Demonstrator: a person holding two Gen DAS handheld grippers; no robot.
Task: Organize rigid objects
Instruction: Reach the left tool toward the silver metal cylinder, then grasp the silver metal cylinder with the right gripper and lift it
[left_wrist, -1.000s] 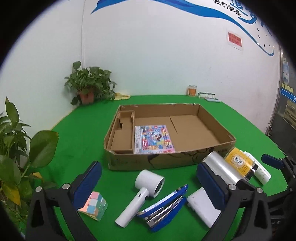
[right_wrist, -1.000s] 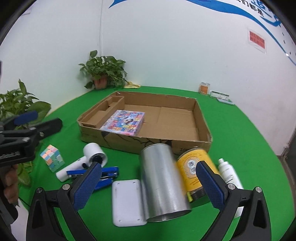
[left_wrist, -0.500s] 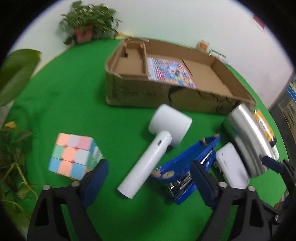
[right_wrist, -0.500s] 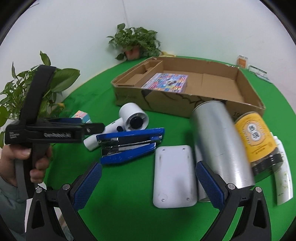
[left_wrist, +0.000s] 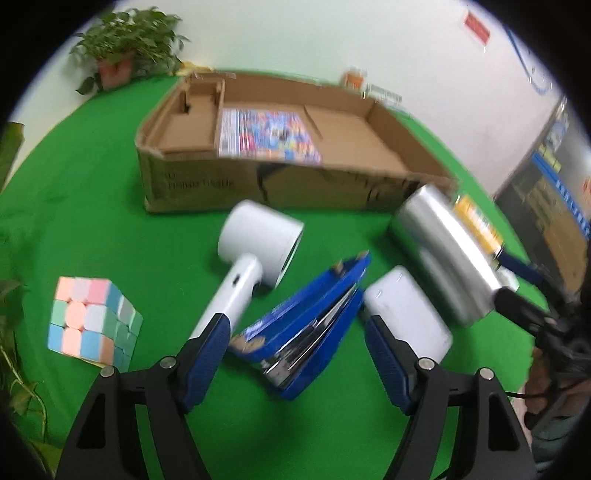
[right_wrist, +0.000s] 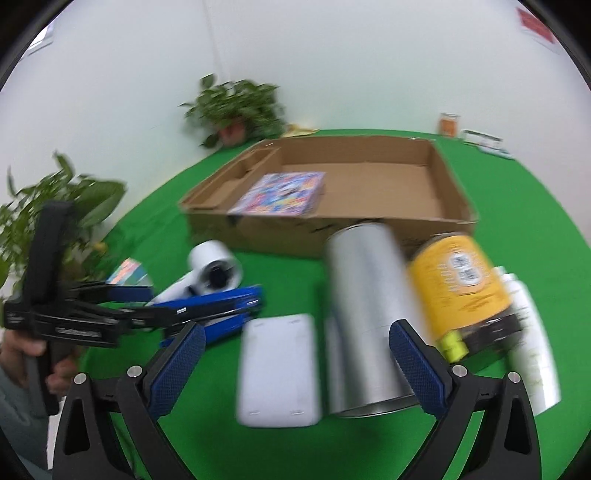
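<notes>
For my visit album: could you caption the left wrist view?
Open hand-held gripper above a blue stapler, beside a hair dryer and cube.

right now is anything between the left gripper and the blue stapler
Nothing visible. The open left gripper already frames the blue metal stapler, which lies on the green cloth directly ahead. The white hair dryer and flat white rectangular case flank it closely on either side.

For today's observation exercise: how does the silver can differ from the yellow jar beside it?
The silver can is plain bare metal; the yellow jar carries a printed label. The can looks longer and one colour throughout; the jar ends in a black band. Both are cylinders lying on their sides, side by side on the green table, in front of the box.
</notes>
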